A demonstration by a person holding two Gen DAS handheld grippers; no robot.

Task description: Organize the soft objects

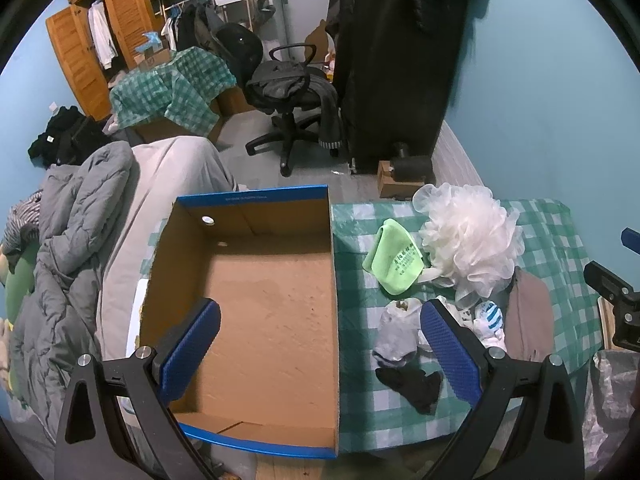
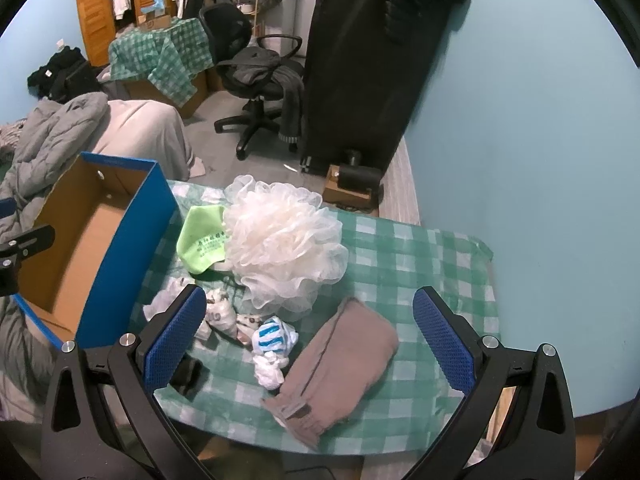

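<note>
Left gripper (image 1: 320,352) hangs over the blue cardboard box (image 1: 256,280), jaws wide, nothing between them; one blue pad sits over the box floor, the other over the socks on the surface beside it. Right gripper (image 2: 310,344) jaws also wide and holding nothing, straddling the soft items. Box interior is bare cardboard, with no items inside in either view. All soft objects lie on the green checked cloth (image 2: 420,248) covering the surface, right of the box: white mesh bath pouf (image 2: 280,244) at the far side, green microfiber cloth (image 2: 200,246) touching it and partly tucked beneath it, brown folded garment (image 2: 340,364) nearest the right gripper. Blue-and-white striped sock (image 2: 272,336) lies just beside the garment, with crumpled white socks (image 2: 218,314) near it. From the left wrist view, a grey sock (image 1: 396,336) and a black sock (image 1: 412,384) lie between box wall and pad. Grey quilt (image 1: 68,240) is piled on the bed left of the box.
</note>
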